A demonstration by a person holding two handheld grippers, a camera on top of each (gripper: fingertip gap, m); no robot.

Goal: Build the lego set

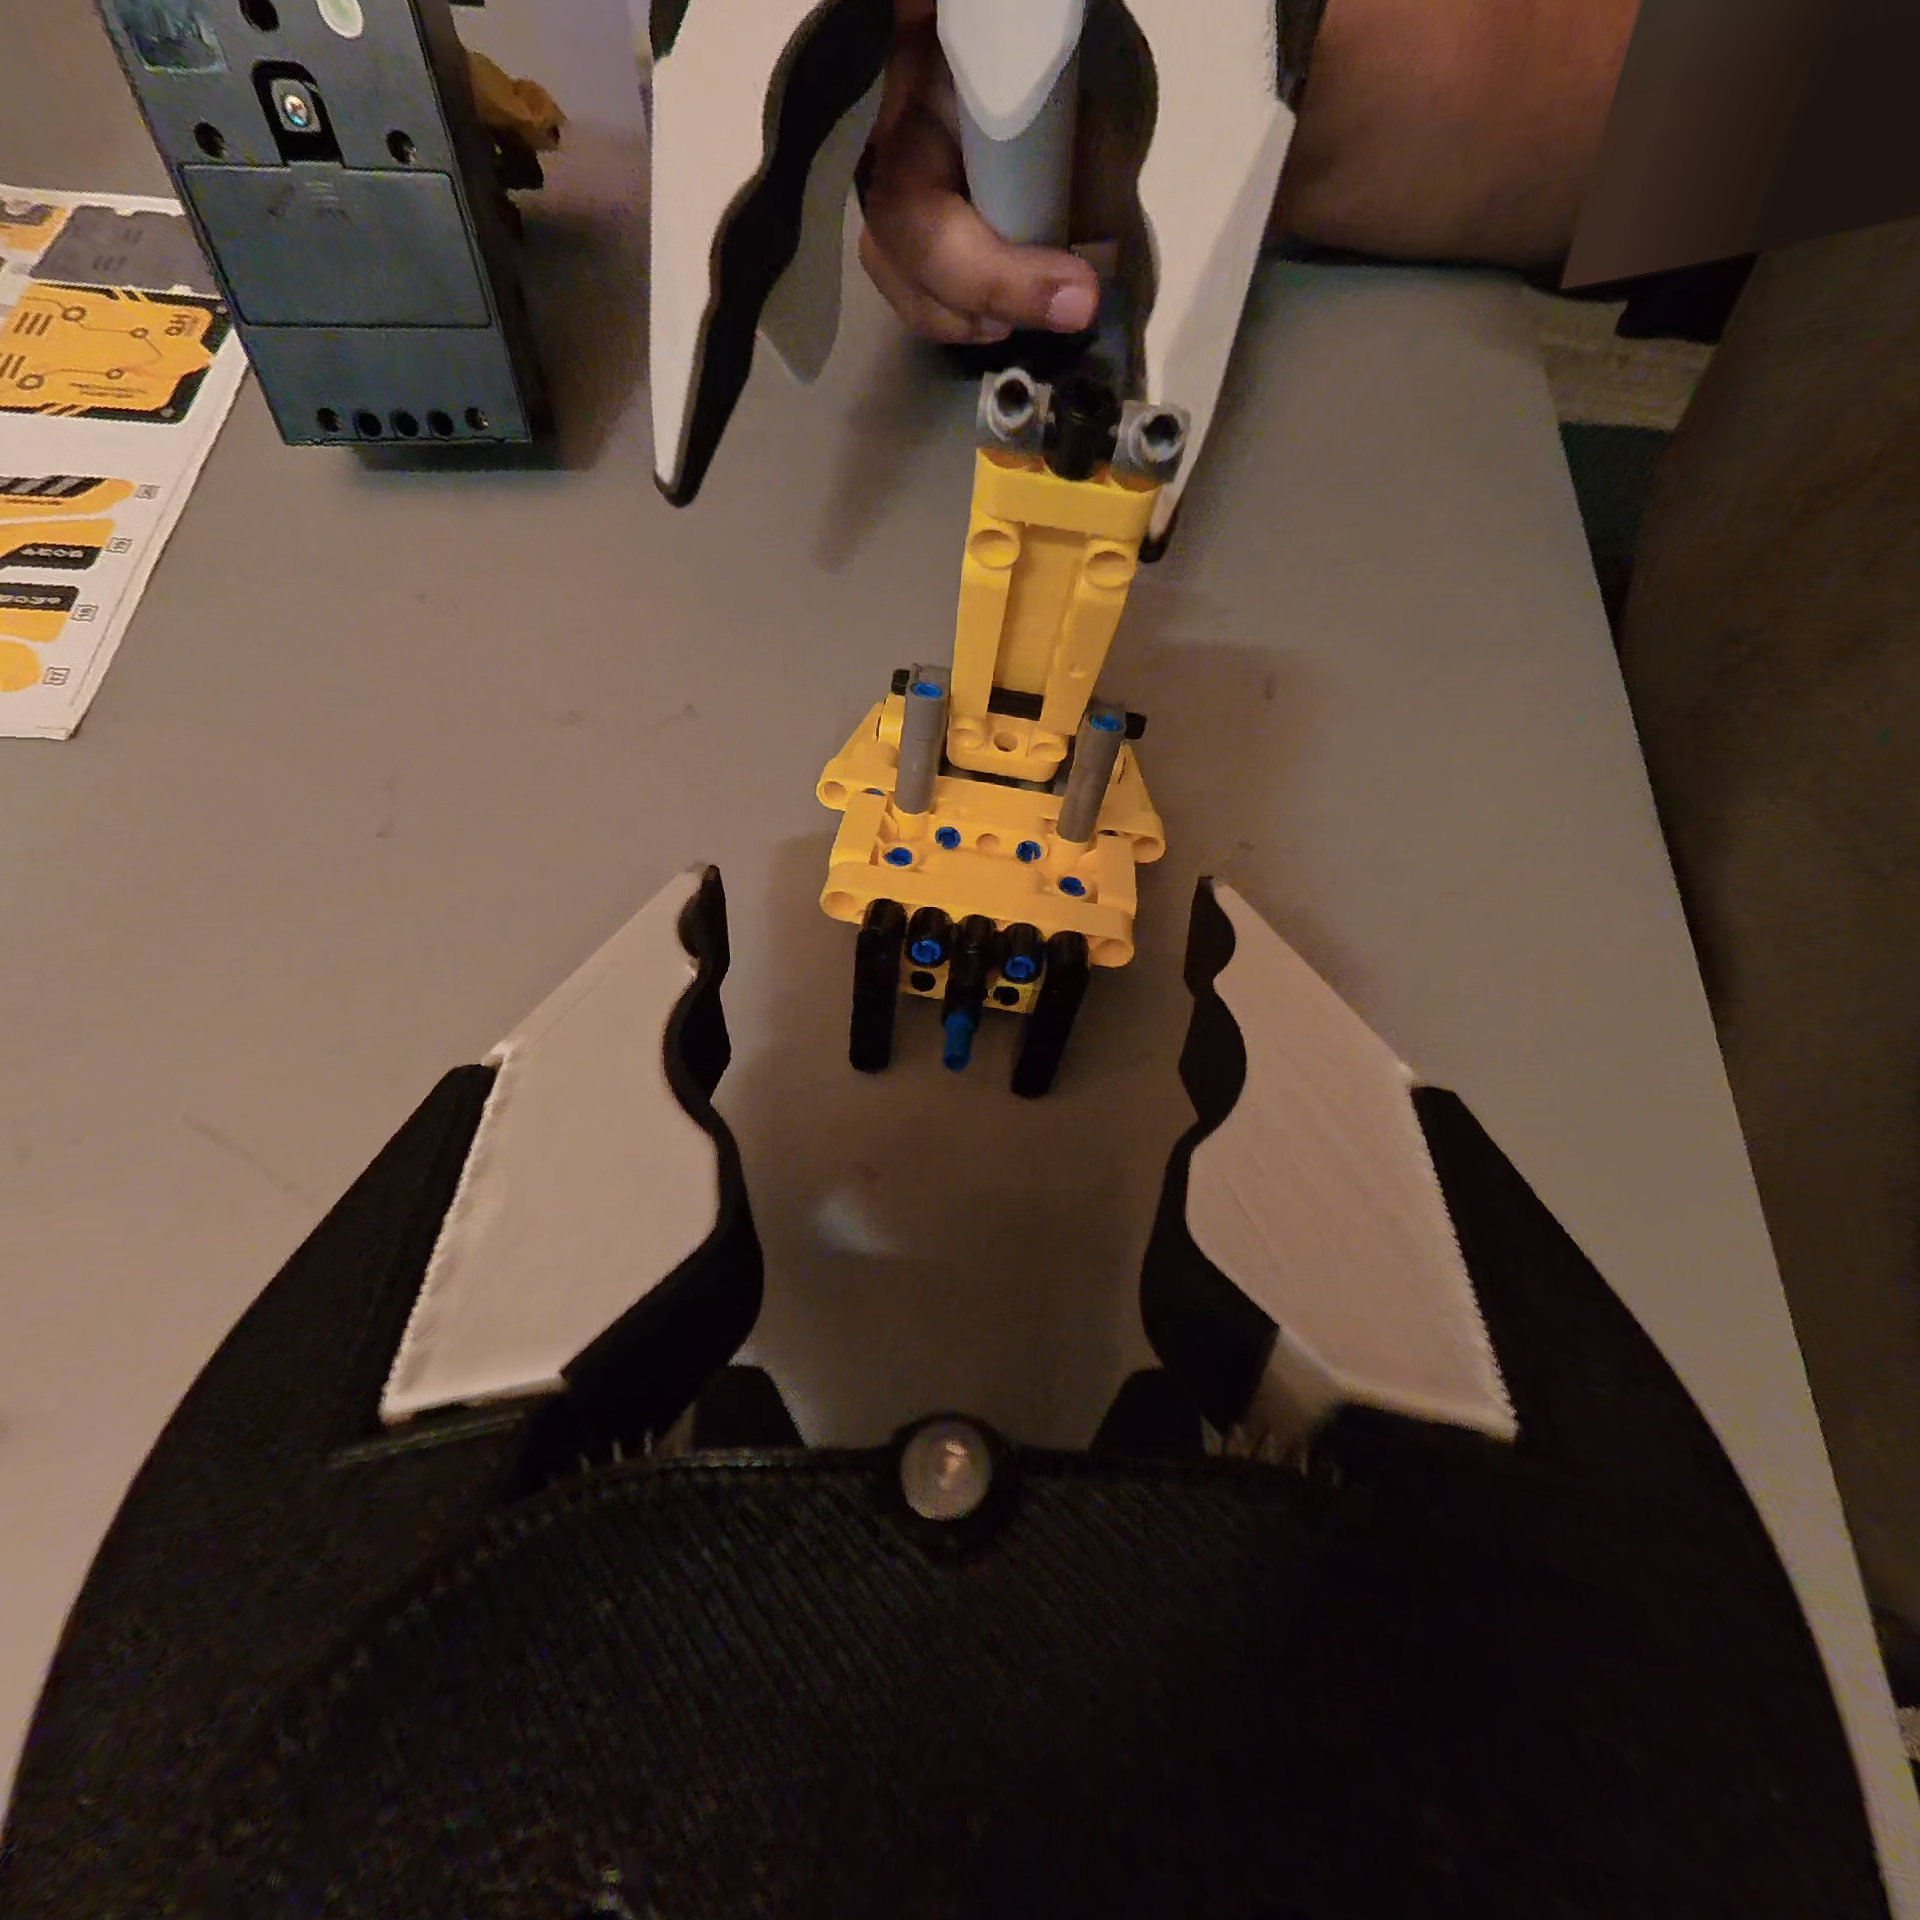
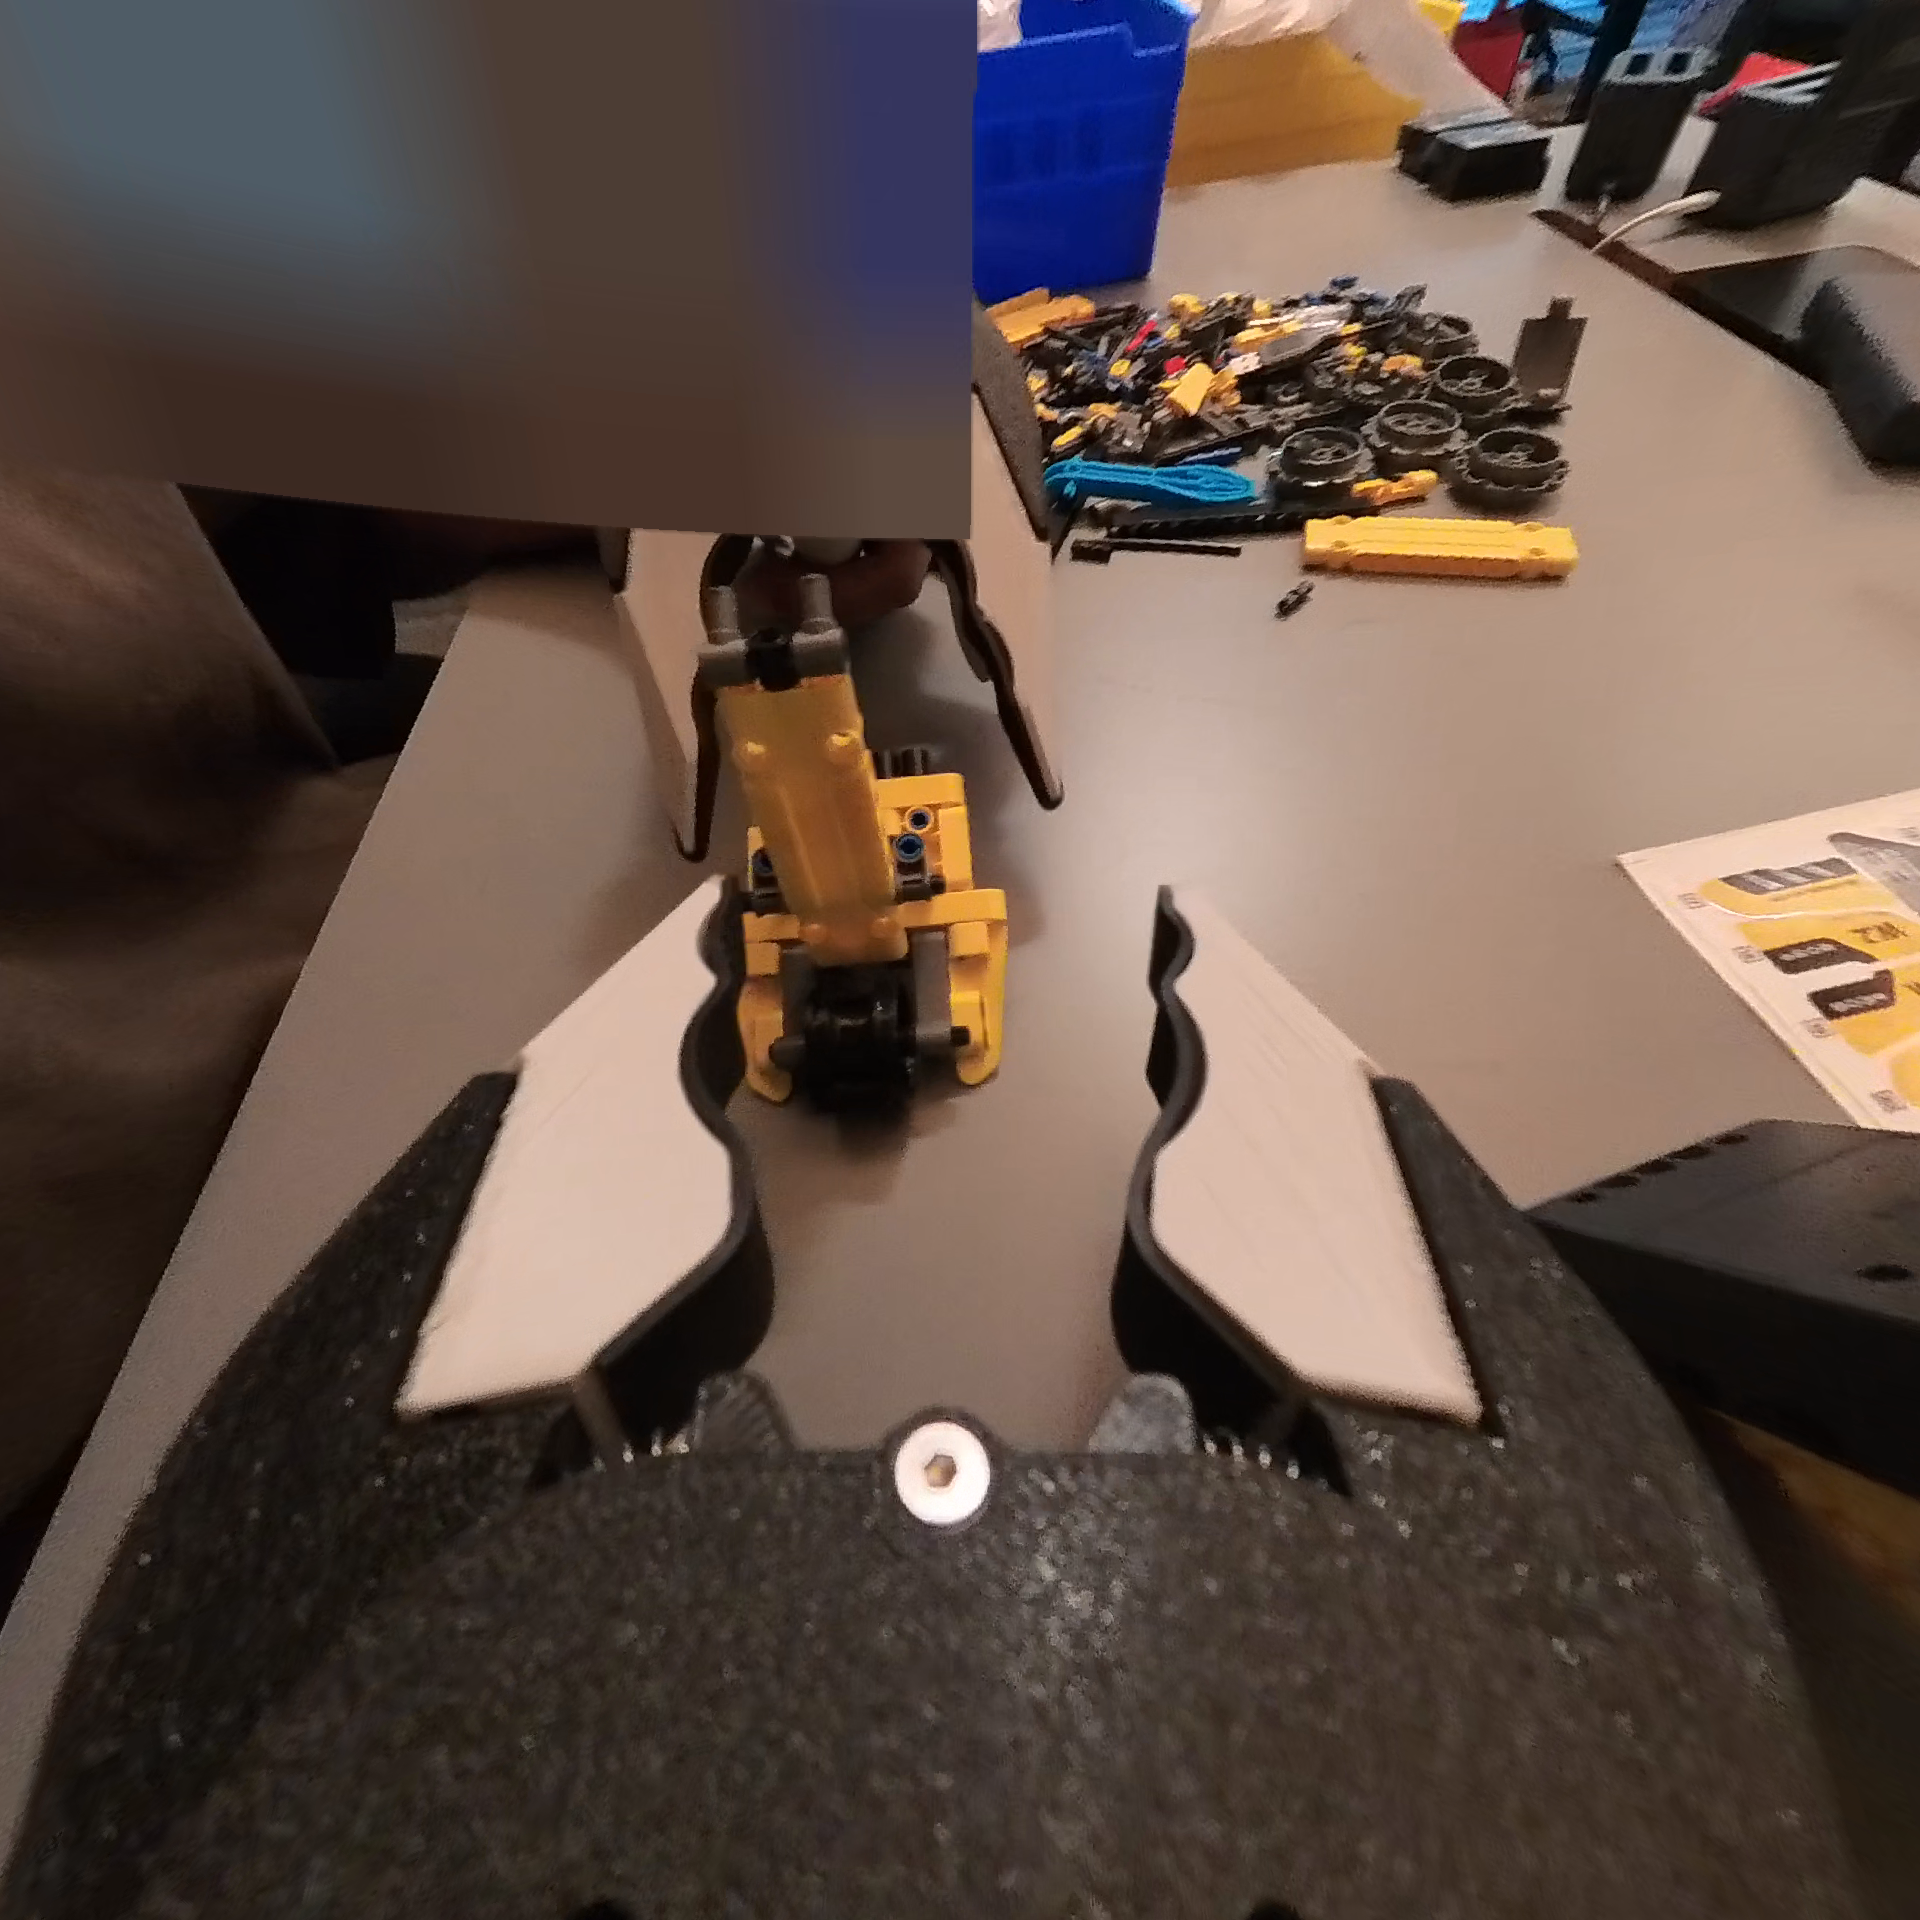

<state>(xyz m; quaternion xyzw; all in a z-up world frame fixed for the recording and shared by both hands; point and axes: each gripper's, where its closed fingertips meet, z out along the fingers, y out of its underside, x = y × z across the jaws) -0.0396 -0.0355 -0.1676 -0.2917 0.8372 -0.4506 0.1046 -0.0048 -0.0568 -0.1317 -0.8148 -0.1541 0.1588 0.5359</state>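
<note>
Left claw (image 1: 954, 883) is spread wide with nothing in it, hovering over the grey bench (image 1: 416, 831) right in front of the yellow brick model (image 1: 992, 831). Right claw (image 2: 940, 894) is gaping too, and the model (image 2: 868, 935) sits just beside its left finger; we can't tell if they touch. Both claws face each other across the model, which stands near the bench edge. Further out we've got a loose pile of bricks and wheels (image 2: 1299, 405), a sticker sheet (image 2: 1808, 956), then a blue bin (image 2: 1070, 177) and a yellow one (image 2: 1278, 104), contents not really visible.
</note>
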